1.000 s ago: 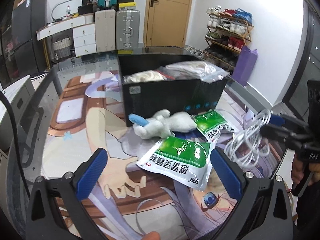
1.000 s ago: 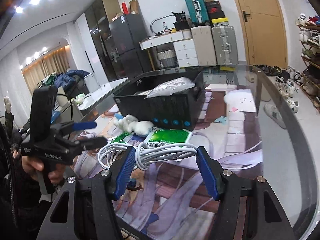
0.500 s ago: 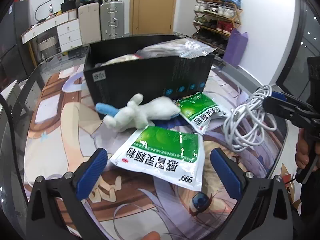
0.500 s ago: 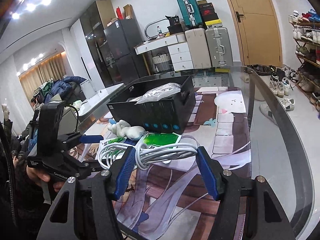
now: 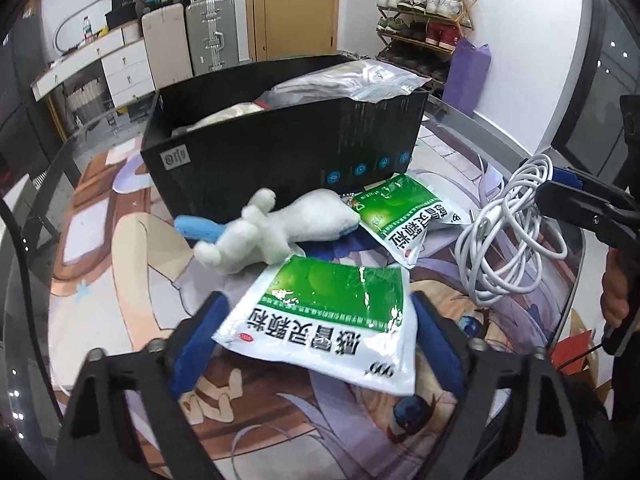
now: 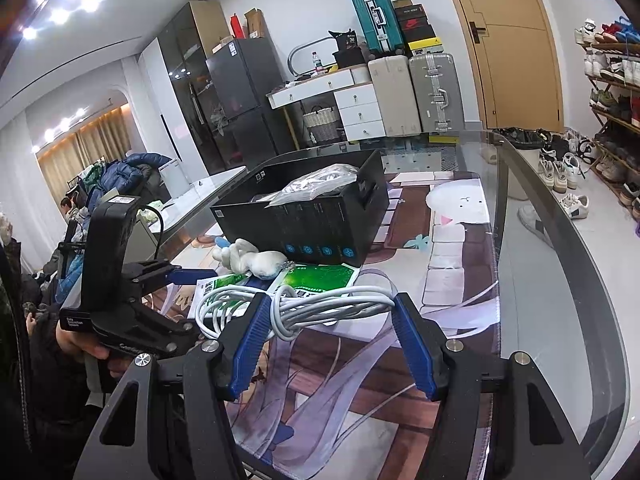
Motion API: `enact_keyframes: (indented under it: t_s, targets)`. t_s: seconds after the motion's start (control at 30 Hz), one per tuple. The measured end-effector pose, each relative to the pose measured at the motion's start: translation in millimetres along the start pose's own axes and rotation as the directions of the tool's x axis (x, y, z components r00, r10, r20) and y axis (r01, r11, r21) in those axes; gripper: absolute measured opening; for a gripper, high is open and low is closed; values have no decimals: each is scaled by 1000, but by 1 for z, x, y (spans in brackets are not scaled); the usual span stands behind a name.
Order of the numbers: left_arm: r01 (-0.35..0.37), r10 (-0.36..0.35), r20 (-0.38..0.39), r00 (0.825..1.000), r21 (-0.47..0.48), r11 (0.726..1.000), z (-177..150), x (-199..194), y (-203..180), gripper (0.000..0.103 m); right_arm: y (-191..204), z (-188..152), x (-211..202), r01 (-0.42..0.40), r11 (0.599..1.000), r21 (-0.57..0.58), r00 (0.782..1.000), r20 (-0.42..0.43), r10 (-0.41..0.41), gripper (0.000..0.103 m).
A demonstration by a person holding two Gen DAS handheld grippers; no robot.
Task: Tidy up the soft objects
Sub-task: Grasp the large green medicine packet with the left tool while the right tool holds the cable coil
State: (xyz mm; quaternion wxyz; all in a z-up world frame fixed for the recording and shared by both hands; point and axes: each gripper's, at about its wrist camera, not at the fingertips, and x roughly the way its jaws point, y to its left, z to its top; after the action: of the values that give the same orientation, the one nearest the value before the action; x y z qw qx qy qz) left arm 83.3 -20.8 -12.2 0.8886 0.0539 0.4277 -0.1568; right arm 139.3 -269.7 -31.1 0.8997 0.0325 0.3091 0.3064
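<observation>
Left gripper [image 5: 316, 332]: down low over the worktop, jaws spread wide, one blue pad on each side of the near green sachet [image 5: 324, 316]. The pads sit right at the packet's edges; whether they actually touch it, I cannot tell.

Right gripper [image 6: 330, 332]: jaws wide apart, and the white cable bundle [image 6: 320, 306] lies across the gap between them. From the left wrist view that coil [image 5: 516, 232] looks lifted at its top end by the right gripper's tips, the loops trailing down to the mat.

Near green sachet: flat on the printed mat [image 5: 120, 292], white lower half with upside-down lettering, green upper half, corner tucked close to the plush.

Second green sachet [image 5: 404, 212]: just behind the first, tilted, one end touching the plush's head, right in front of the box.

Plush toy [image 5: 280, 228]: white, with a blue limb, lying on its side against the front wall of the black box [image 5: 280, 152].

Black box: open-topped, standing on the worktop, already holding a clear plastic bag [image 5: 356, 80] that pokes above the rim and something pale beside it.

Worktop: glass edge [image 6: 560, 240] curving round the anime-print mat.

Background: suitcases [image 6: 412, 92], white drawers and a shoe rack [image 5: 424, 12] by the wooden door.
</observation>
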Motion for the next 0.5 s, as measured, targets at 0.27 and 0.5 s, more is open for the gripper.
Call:
enact_keyframes:
  t_s: [0.27,0.5]
  targets:
    - [8,-8,29,1000,-7,1000,-5,-12,2,60,4,0,1,-4,1000,-6,1000,-6,4,63]
    - [11,-11,52,999,-10,1000,-12,-26,-3,45,6,1,1,-8,1000,-5,1000,1,8,63]
